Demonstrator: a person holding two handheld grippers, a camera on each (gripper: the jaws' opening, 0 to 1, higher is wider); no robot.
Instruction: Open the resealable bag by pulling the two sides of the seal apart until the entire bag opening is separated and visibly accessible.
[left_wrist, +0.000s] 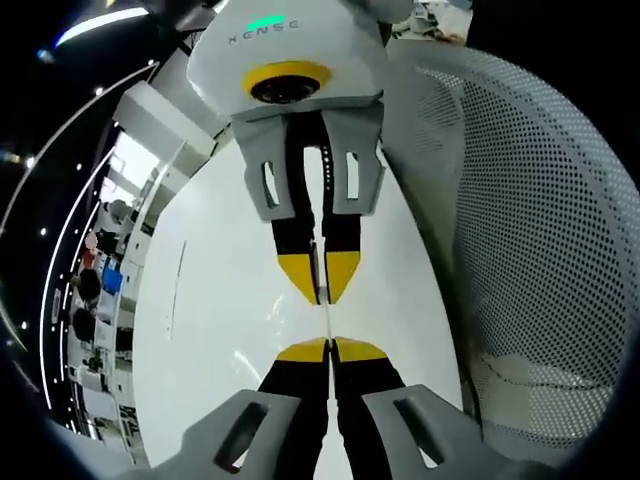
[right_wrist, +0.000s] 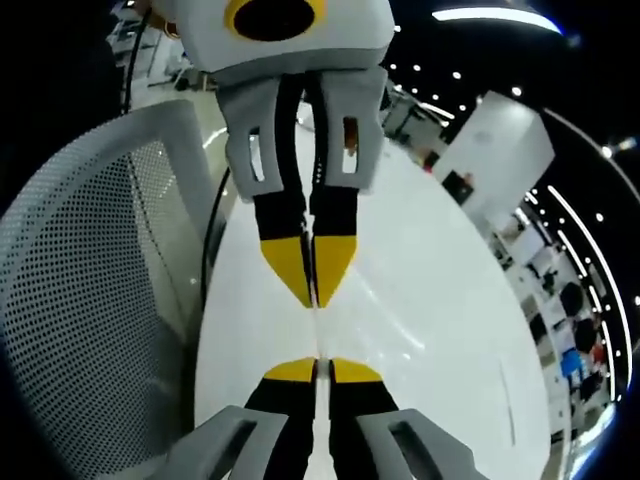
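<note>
The resealable bag (left_wrist: 328, 320) is clear and seen edge-on, a thin pale strip stretched between two gripper tips above the white table (left_wrist: 220, 300). My left gripper (left_wrist: 330, 348) rises from the bottom of the left gripper view, its yellow-tipped jaws shut on the near edge of that strip. My right gripper (left_wrist: 322, 285) faces it from above, shut on the far edge. In the right gripper view the same stands mirrored: right gripper (right_wrist: 316, 368) below, left gripper (right_wrist: 313, 285) above, the bag (right_wrist: 316, 340) between them. Whether the seal has parted cannot be told.
A grey mesh chair back (left_wrist: 540, 220) stands close beside the table, at the left in the right gripper view (right_wrist: 90, 280). The white table (right_wrist: 430, 300) stretches far behind the grippers. Shelves and people show at the room's distant edge (left_wrist: 95, 290).
</note>
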